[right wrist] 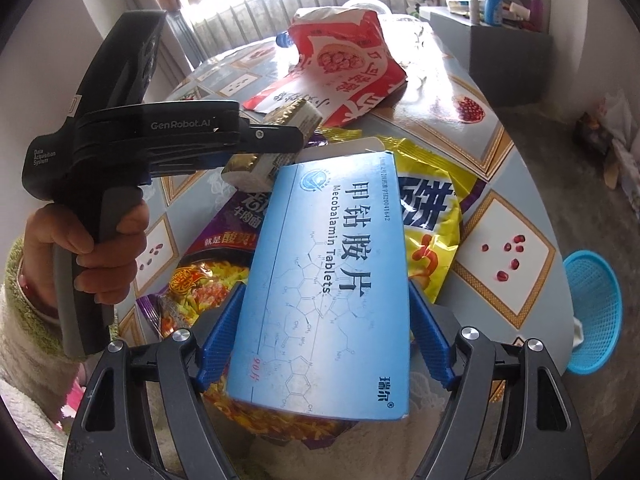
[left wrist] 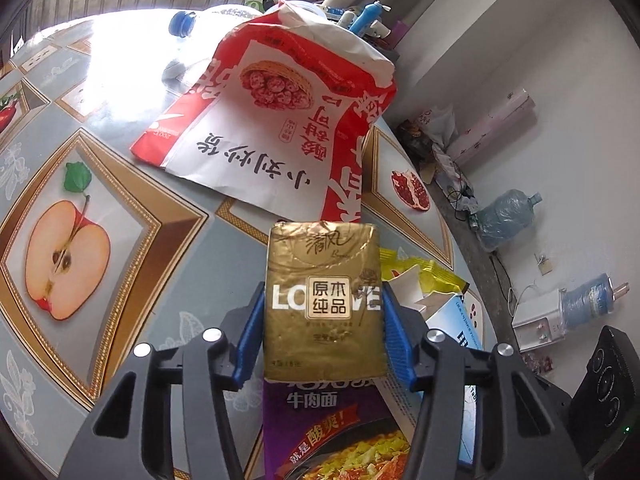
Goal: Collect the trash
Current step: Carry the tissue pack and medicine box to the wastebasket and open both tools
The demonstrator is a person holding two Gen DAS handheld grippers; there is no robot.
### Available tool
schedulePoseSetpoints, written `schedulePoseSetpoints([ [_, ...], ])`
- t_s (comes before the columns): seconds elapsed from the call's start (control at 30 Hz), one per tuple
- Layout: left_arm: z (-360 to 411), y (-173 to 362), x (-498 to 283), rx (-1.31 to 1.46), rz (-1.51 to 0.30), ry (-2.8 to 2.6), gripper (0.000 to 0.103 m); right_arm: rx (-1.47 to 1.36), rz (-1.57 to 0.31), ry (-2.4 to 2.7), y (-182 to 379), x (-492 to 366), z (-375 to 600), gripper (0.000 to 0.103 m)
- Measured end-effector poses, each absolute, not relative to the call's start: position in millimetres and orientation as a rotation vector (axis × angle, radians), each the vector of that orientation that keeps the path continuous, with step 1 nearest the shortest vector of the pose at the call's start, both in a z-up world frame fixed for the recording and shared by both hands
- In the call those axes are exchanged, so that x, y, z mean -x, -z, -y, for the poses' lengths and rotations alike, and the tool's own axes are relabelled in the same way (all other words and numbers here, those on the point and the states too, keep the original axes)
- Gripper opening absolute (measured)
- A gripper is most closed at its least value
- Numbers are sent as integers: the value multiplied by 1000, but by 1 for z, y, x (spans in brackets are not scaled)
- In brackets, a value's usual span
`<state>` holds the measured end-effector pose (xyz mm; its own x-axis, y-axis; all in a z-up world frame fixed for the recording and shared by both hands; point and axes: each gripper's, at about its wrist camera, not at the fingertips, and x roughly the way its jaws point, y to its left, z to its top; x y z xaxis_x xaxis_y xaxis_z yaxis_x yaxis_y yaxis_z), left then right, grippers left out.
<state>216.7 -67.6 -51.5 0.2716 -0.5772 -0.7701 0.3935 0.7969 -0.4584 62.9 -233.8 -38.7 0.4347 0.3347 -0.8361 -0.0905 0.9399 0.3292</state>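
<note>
My left gripper (left wrist: pixel 324 320) is shut on a gold tissue pack (left wrist: pixel 324 300) and holds it above the table; the pack also shows in the right wrist view (right wrist: pixel 276 140), clamped in that gripper (right wrist: pixel 280 136). My right gripper (right wrist: pixel 320 312) is shut on a blue medicine box (right wrist: pixel 328 272), held over a purple noodle wrapper (right wrist: pixel 216 248) and a yellow snack bag (right wrist: pixel 432 216). A red-and-white paper bag (left wrist: pixel 272 120) lies further back on the table and also shows in the right wrist view (right wrist: pixel 344 68).
The round table (left wrist: pixel 120 152) has a fruit-print cloth. A blue mesh basket (right wrist: pixel 592 312) stands on the floor at the table's right. A clear bottle with a blue cap (left wrist: pixel 182 24) lies behind the paper bag. Clutter and water jugs (left wrist: pixel 504 216) line the wall.
</note>
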Motion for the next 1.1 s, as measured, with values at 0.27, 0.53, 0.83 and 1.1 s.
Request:
schedulePoseSetpoints([
  [0.27, 46, 37, -209, 202, -1074, 621, 52, -382, -1078, -249, 32, -64, 255, 70],
  [0.53, 27, 9, -186, 221, -1037, 629, 52, -642, -993, -303, 19, -55, 288, 69],
  [0.83, 65, -29, -159, 162, -997, 724, 52, -793, -843, -297, -5, -32, 330, 69],
  [1.1, 194, -42, -149, -4, -1020, 913, 52, -864, -712, -72, -6, 7, 411, 69],
])
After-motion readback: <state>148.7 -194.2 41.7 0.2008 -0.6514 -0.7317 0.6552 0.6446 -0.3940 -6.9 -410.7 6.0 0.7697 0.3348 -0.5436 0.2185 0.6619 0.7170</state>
